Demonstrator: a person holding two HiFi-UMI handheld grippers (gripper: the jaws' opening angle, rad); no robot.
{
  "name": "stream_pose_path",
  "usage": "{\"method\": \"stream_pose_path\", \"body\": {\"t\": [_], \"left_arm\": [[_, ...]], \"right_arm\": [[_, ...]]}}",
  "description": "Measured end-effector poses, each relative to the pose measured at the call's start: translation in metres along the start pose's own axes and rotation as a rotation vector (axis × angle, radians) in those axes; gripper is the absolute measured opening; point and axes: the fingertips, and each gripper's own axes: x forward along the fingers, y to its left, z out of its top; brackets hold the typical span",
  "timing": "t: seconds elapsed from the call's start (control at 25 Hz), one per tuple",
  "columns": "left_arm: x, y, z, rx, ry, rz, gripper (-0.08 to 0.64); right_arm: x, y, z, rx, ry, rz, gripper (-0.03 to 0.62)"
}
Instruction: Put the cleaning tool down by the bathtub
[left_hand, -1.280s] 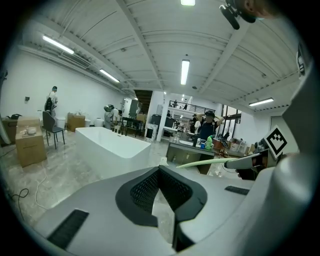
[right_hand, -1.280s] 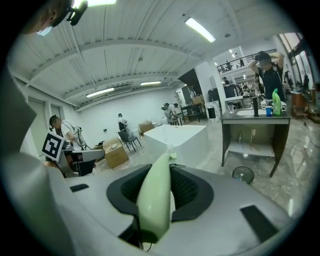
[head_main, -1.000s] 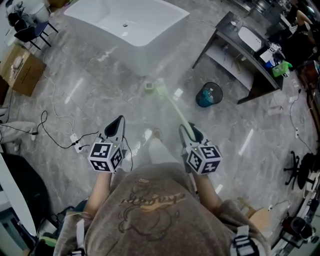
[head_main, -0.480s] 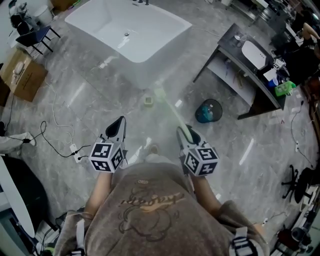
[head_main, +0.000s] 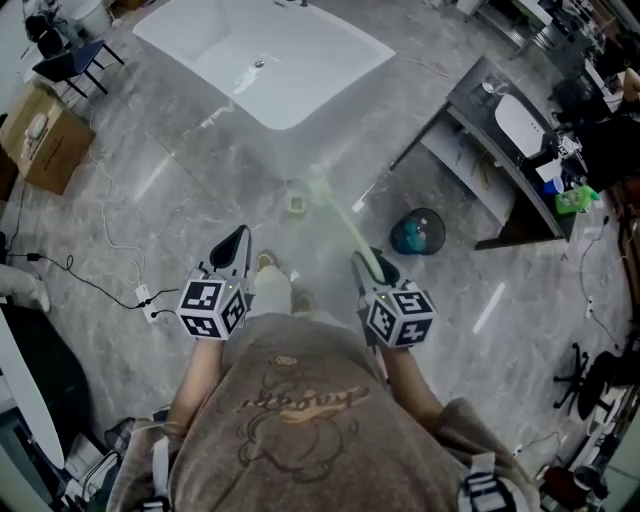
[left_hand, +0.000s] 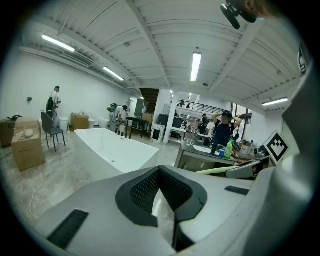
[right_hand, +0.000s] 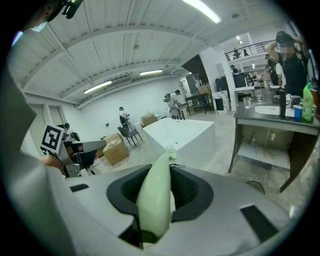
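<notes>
The cleaning tool (head_main: 345, 222) is a long pale green handle that slants forward from my right gripper (head_main: 368, 266), its brush head (head_main: 319, 186) hanging over the floor just short of the white bathtub (head_main: 270, 60). That gripper is shut on the handle (right_hand: 155, 200), which fills the gap between the dark pads. My left gripper (head_main: 237, 243) is held level beside it, shut to a point with nothing in it. In the left gripper view the tub (left_hand: 112, 150) stands ahead to the left; in the right gripper view the tub (right_hand: 182, 132) lies straight ahead.
A small green block (head_main: 297, 203) lies on the grey marble floor near the tub's corner. A dark vanity table with a basin (head_main: 510, 150) and a teal bin (head_main: 417, 232) stand to the right. A cardboard box (head_main: 40, 135), cables and a power strip (head_main: 148, 297) lie to the left.
The person has stepped toward the tub, one foot now forward between the grippers. Both grippers and the tool have come along; the vanity and bin have slid right. The grip is unchanged.
</notes>
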Motion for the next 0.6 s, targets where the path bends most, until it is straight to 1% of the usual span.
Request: {"method": "stream_pose_path", "body": {"t": [0.2, 0.36, 0.6], "left_arm": [[0.031, 0.016, 0.006, 0.001, 0.004, -0.015, 0.003], [0.055, 0.028, 0.016, 0.018, 0.013, -0.030, 0.003], [0.085, 0.058, 0.025, 0.034, 0.029, -0.033, 0.003]], "right_arm": [[0.024, 0.000, 0.015, -0.004, 0.000, -0.006, 0.114], [0.046, -0.008, 0.028, 0.000, 0.008, -0.023, 0.114], [0.084, -0.010, 0.039, 0.016, 0.022, -0.033, 0.115]]}}
